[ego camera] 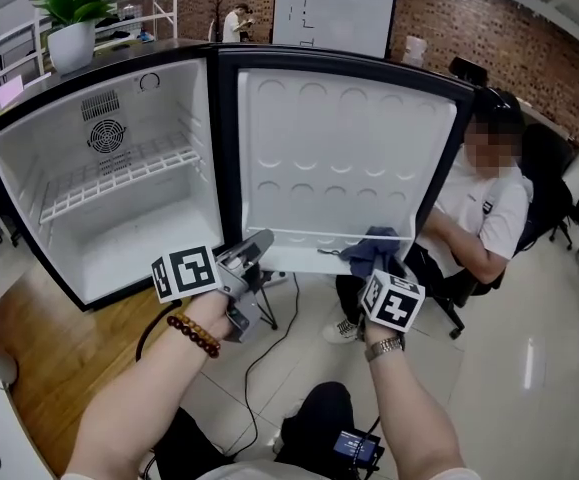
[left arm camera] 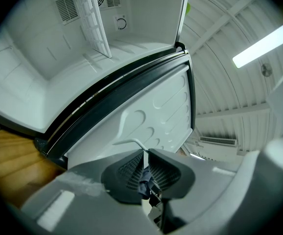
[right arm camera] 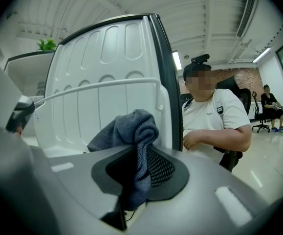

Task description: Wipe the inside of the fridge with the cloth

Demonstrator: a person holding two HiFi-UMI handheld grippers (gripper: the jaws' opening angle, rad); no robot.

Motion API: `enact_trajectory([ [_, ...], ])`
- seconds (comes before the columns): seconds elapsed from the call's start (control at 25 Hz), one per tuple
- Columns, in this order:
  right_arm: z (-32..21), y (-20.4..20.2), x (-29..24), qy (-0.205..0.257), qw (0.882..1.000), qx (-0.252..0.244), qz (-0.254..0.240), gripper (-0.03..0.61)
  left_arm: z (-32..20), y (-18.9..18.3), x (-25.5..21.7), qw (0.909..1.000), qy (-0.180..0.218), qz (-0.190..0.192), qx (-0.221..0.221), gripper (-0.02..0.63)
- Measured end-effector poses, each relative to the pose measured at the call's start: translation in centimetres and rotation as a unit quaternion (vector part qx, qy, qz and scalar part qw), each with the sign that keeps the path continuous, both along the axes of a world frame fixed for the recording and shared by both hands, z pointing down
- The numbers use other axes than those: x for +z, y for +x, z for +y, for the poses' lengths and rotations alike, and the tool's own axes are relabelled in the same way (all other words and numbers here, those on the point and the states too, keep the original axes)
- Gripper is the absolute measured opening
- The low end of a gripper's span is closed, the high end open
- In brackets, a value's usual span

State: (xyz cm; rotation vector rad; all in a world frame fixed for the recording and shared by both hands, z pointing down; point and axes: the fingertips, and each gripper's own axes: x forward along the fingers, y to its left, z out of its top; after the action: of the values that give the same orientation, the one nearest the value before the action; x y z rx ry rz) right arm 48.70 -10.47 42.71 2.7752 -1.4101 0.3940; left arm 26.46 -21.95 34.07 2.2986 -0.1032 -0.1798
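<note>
The small fridge (ego camera: 119, 238) stands open, its white door (ego camera: 339, 148) swung out to the right. My right gripper (ego camera: 377, 266) is shut on a bunched blue-grey cloth (ego camera: 374, 246), which it holds against the door's lower shelf rail (ego camera: 309, 233). In the right gripper view the cloth (right arm camera: 131, 129) sticks up from the jaws (right arm camera: 141, 155) in front of the rail (right arm camera: 97, 86). My left gripper (ego camera: 257, 243) is at the rail's left end. In the left gripper view the thin white rail (left arm camera: 131, 142) runs into the narrow slit between its jaws (left arm camera: 145, 163).
A wire shelf (ego camera: 119, 173) crosses the fridge cavity. A person in a white shirt (ego camera: 479, 218) sits just right of the door. A potted plant (ego camera: 74, 18) stands on top of the fridge. A black cable (ego camera: 269, 338) trails over the tiled floor below.
</note>
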Motion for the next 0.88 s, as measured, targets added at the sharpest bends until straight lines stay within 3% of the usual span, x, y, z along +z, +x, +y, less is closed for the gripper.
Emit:
enact_trajectory([
  [0.32, 1.9, -1.0, -1.1, 0.026, 1.000, -0.010, -0.002, 0.058, -0.2, 0.2, -0.1, 1.0000, -0.003, 0.008, -0.001, 0.035],
  [0.52, 1.6, -8.1, -3.4, 0.042, 0.993, -0.108, 0.022, 0.058, 0.0, 0.3, 0.0, 0.9999, -0.006, 0.011, 0.001, 0.035],
  [0.72, -0.8, -16.7, -8.6, 0.086, 0.972, -0.211, 0.057, 0.058, 0.0, 0.3, 0.0, 0.9999, -0.007, 0.014, 0.003, 0.034],
  [0.88, -3.9, -20.5, -12.3, 0.106, 0.957, -0.256, 0.087, 0.059, 0.0, 0.3, 0.0, 0.9999, -0.005, 0.012, 0.003, 0.034],
])
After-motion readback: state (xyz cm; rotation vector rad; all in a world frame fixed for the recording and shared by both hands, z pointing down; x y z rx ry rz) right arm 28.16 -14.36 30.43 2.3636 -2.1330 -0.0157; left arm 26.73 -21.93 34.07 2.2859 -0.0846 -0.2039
